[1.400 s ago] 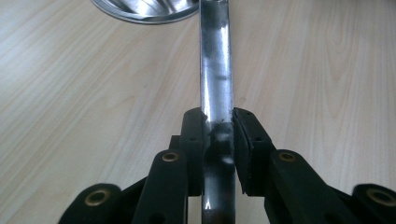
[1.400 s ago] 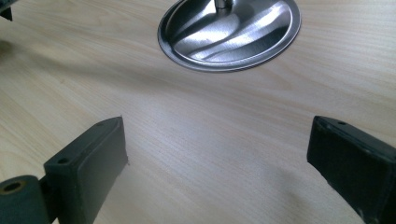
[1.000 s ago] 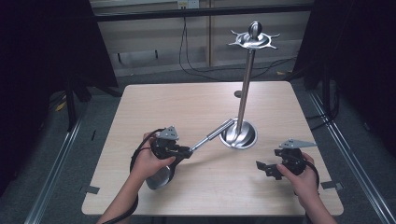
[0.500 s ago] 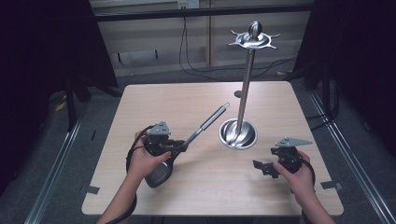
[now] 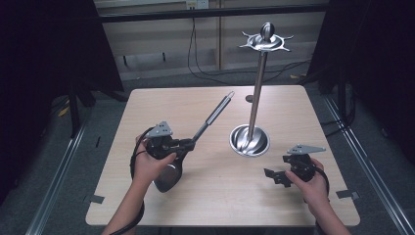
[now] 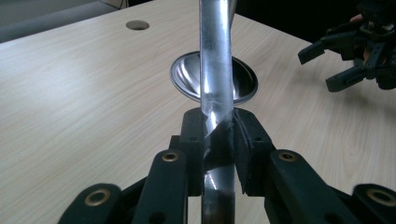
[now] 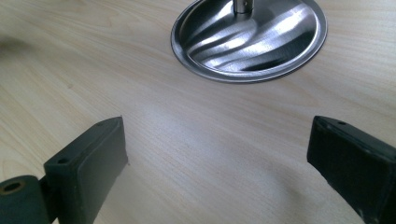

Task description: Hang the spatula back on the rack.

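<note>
Both jaws of the left gripper (image 6: 218, 140) pinch the ladle handle (image 6: 215, 70), bowl half-hidden; right gripper (image 7: 219, 163) gapes.

Light wooden bench (image 5: 161, 112), centre of frame; a steel stand (image 5: 250, 139) rests upright on its round base, right of centre.

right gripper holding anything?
No. In the right gripper view the right gripper stands open over bare table, nothing between its jaws.
</note>
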Motion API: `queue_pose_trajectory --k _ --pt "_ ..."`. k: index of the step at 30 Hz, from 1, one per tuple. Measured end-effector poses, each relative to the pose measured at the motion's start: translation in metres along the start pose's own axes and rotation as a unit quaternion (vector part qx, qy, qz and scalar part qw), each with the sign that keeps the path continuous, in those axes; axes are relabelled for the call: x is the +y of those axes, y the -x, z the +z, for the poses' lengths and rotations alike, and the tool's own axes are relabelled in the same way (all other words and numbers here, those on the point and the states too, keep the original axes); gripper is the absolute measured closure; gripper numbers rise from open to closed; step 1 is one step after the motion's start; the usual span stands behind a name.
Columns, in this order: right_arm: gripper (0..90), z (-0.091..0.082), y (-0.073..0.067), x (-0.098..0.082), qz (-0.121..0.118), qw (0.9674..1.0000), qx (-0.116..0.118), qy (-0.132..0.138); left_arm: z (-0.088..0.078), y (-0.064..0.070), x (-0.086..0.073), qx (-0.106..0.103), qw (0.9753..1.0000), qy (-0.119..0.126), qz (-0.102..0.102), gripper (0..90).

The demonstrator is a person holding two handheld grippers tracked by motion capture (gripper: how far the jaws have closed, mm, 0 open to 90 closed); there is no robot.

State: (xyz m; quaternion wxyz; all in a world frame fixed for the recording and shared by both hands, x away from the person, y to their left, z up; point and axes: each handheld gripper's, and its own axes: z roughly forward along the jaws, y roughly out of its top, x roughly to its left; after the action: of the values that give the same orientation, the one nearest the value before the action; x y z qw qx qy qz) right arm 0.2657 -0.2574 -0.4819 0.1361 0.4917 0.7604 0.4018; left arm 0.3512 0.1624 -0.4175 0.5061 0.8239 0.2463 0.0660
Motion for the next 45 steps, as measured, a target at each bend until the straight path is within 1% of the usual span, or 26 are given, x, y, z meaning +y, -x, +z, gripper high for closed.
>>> queue_pose_trajectory --k 4,6,8,10,13,14,16,19,20,25,27,29,30,31,33,34,36,37,40,42,45 --pt "4.7 0.001 0.0 0.0 -0.002 1.0 -0.001 -0.001 -0.001 0.0 0.004 0.001 1.0 0.007 0.001 75.4" --pt "4.7 0.001 -0.001 0.0 -0.001 1.0 0.0 -0.001 -0.001 0.001 0.005 0.002 0.9999 0.012 -0.003 75.4" --pt "4.7 0.001 -0.001 0.0 -0.001 1.0 0.0 -0.002 -0.003 0.0 0.007 0.002 0.9999 0.013 0.0 75.4" --pt "4.7 0.001 -0.001 0.0 -0.001 1.0 0.0 -0.001 -0.003 0.001 0.008 0.002 0.9999 0.016 -0.002 75.4" --pt "4.7 0.001 -0.001 0.0 -0.001 1.0 -0.001 -0.001 -0.005 0.002 0.012 0.002 0.9998 0.019 0.003 75.4" --pt "4.7 0.001 -0.001 0.0 -0.002 1.0 -0.001 -0.002 -0.005 0.002 0.013 0.005 0.9998 0.02 0.004 75.4" --pt "4.7 0.001 -0.001 0.0 -0.004 1.0 -0.001 -0.001 -0.006 0.003 0.015 0.002 0.9996 0.028 -0.001 75.5" --pt "4.7 0.001 -0.001 0.0 -0.004 1.0 0.0 0.0 -0.009 0.003 0.018 0.002 0.9995 0.033 0.003 75.4" --pt "4.7 0.0 -0.001 0.0 -0.005 1.0 0.0 0.001 -0.01 0.003 0.019 0.005 0.9994 0.034 0.004 75.5" --pt "4.7 0.0 -0.001 0.0 0.0 1.0 -0.002 0.0 -0.014 0.003 0.023 0.003 0.999 0.045 0.0 75.4" --pt "4.7 0.0 -0.001 0.0 -0.004 1.0 0.0 0.002 -0.015 0.003 0.025 0.005 0.9989 0.048 -0.001 75.5" --pt "4.7 0.0 -0.001 0.0 -0.003 1.0 -0.001 0.002 -0.016 0.003 0.026 0.006 0.9987 0.051 0.0 75.5" --pt "4.7 0.001 -0.001 0.0 -0.003 1.0 0.0 0.001 -0.017 0.002 0.027 0.006 0.9988 0.048 0.005 75.5" --pt "4.7 0.001 -0.001 0.0 -0.002 1.0 0.0 0.002 -0.018 0.002 0.027 0.006 0.9987 0.052 0.0 75.5" --pt "4.7 0.001 -0.001 0.0 -0.002 1.0 0.0 0.001 -0.019 0.002 0.029 0.01 0.9984 0.055 -0.001 75.4" --pt "4.7 0.001 -0.001 0.001 -0.002 1.0 0.0 0.001 -0.019 0.002 0.03 0.009 0.9982 0.06 -0.002 75.5" --pt "4.7 0.001 -0.001 0.001 -0.002 1.0 0.0 0.001 -0.02 0.002 0.032 0.012 0.9979 0.064 0.0 75.5" --pt "4.7 0.001 -0.001 0.0 -0.002 1.0 0.001 0.0 -0.02 0.002 0.033 0.01 0.9976 0.068 -0.002 75.5" --pt "4.7 0.002 -0.002 0.0 -0.003 1.0 0.001 -0.002 -0.021 0.002 0.036 0.011 0.9972 0.074 -0.001 75.5" --pt "4.7 0.002 -0.002 0.0 -0.003 1.0 0.002 -0.001 -0.023 0.002 0.039 0.012 0.997 0.077 0.002 75.5" --pt "4.7 0.002 -0.002 0.0 -0.002 1.0 0.001 0.0 -0.027 0.004 0.044 0.01 0.996 0.089 0.003 75.5"
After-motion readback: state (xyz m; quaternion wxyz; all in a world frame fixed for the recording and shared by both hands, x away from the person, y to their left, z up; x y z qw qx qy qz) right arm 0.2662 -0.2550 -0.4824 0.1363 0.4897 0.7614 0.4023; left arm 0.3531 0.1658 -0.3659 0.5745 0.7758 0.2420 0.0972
